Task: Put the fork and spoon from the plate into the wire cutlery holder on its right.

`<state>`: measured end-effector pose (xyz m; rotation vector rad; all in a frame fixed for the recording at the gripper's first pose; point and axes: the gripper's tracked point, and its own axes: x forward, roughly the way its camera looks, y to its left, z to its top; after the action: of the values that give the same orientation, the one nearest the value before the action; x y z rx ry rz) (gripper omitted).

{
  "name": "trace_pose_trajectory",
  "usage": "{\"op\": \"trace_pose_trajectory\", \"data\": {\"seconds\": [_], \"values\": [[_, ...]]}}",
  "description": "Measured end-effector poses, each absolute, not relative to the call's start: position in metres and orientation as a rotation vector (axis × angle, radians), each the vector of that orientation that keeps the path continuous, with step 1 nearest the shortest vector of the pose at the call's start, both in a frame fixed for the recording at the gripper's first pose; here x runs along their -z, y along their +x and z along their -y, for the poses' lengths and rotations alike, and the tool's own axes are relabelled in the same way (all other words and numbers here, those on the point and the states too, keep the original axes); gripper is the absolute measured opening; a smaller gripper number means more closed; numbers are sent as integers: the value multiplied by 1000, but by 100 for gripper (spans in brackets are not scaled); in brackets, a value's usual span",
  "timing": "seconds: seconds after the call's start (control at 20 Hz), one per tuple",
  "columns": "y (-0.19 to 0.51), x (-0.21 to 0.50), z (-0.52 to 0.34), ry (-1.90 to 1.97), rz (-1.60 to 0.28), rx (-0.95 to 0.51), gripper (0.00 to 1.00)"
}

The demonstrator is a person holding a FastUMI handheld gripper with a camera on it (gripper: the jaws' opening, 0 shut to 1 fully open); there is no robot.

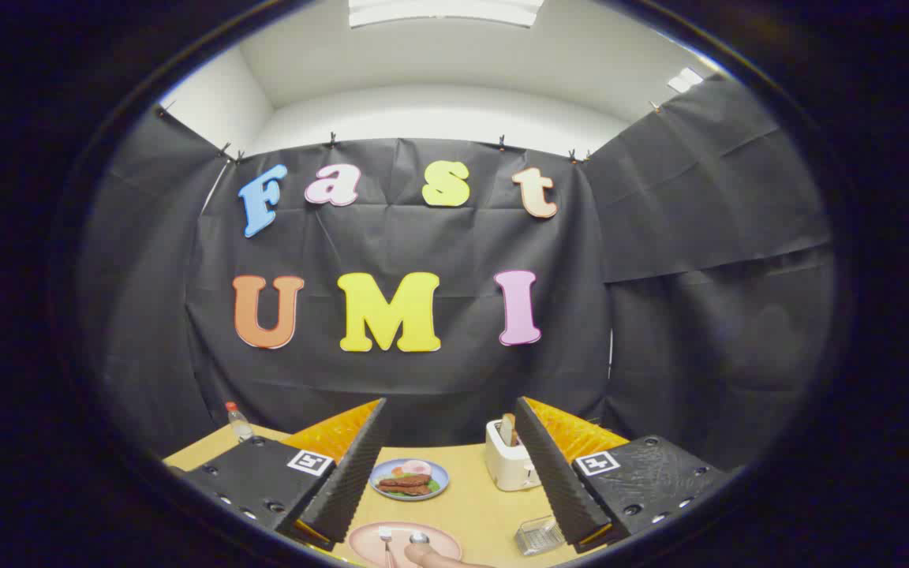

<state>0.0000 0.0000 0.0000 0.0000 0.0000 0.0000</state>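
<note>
A pink plate [439, 538] lies on the wooden table, low between my fingers. On it lie a fork [385, 536] on the left and a spoon [419, 539] beside it. A person's hand [435, 558] reaches onto the plate's near edge, close to the spoon. The wire cutlery holder [538, 536] stands to the right of the plate, by my right finger. My gripper [448, 418] hangs above the table, open, with nothing between its fingers.
Beyond the pink plate sits a blue plate of food [409, 479]. A white toaster [508, 456] with a slice in it stands right of that plate. A small bottle [238, 421] stands at the table's far left corner. Black cloth walls close the booth.
</note>
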Motion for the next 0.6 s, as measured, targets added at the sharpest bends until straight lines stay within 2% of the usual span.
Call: {"op": "trace_pose_trajectory", "data": {"seconds": [0.25,0.6], "values": [[11,3,-17,-35,-33,-41,96],[29,51,-27,-54,-145,-84,95]]}}
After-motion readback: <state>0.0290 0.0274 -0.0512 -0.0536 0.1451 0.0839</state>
